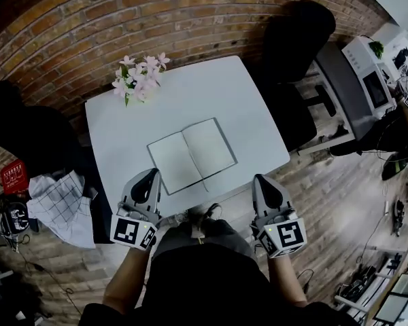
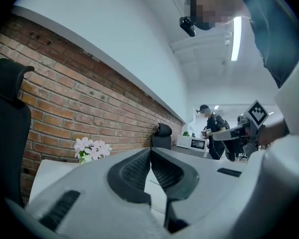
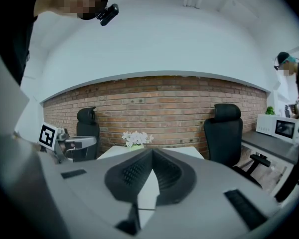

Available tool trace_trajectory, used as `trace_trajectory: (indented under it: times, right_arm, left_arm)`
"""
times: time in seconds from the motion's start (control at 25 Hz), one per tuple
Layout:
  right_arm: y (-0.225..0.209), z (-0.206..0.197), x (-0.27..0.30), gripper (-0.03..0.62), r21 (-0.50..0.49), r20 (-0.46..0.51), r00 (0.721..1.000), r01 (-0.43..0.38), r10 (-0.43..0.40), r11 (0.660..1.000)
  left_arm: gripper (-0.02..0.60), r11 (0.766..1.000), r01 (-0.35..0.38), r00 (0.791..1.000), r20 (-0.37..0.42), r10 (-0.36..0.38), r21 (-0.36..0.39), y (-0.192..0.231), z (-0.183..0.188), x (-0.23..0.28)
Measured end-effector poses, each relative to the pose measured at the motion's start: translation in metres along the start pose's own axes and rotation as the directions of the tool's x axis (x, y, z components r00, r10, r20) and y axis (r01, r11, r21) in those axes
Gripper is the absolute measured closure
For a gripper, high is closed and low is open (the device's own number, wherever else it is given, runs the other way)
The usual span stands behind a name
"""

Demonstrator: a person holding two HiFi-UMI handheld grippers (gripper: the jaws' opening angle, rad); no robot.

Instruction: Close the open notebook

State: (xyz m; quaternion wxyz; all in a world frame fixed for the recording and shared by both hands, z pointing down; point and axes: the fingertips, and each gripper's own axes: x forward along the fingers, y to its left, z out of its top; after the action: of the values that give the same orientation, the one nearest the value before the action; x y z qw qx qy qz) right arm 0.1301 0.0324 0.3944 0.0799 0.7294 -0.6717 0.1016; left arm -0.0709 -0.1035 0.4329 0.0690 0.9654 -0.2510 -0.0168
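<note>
The open notebook (image 1: 191,155) lies flat in the middle of the white table (image 1: 258,131), with blank pages facing up. My left gripper (image 1: 150,175) hangs at the table's near edge, just off the notebook's near-left corner, shut and empty. My right gripper (image 1: 260,180) is at the near edge too, to the right of the notebook and apart from it, also shut with nothing in it. In the left gripper view the left gripper's (image 2: 150,151) tips meet, and in the right gripper view the right gripper's (image 3: 152,152) tips meet above the table (image 3: 150,190).
A bunch of pale pink flowers (image 1: 140,74) stands at the table's far left corner. A black office chair (image 1: 296,43) is at the far right and another (image 1: 17,134) at the left. A checked cloth (image 1: 60,206) and a red crate (image 1: 13,176) lie on the floor at left. Behind the table is a brick wall (image 1: 190,12).
</note>
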Motion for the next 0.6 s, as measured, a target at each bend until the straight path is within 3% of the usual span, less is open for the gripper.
trace_trajectory:
  times: [0.2, 0.36, 0.6]
  right_arm:
    - [-0.012, -0.002, 0.023, 0.58, -0.019, -0.014, 0.998, -0.065, 0.065, 0.998]
    - [-0.021, 0.003, 0.048, 0.58, -0.047, 0.012, 0.989, -0.148, 0.149, 0.988]
    - [-0.042, -0.018, 0.085, 0.581, -0.055, -0.029, 0.983, -0.185, 0.183, 0.981]
  left_arm:
    - [0.556, 0.999, -0.037, 0.999, -0.008, 0.037, 0.012, -0.005, -0.003, 0.009]
    - [0.555, 0.993, -0.118, 0.993, -0.022, 0.118, 0.012, -0.008, 0.001, 0.016]
    - [0.555, 0.971, -0.238, 0.968, -0.074, 0.239, 0.033, 0.005, -0.013, 0.014]
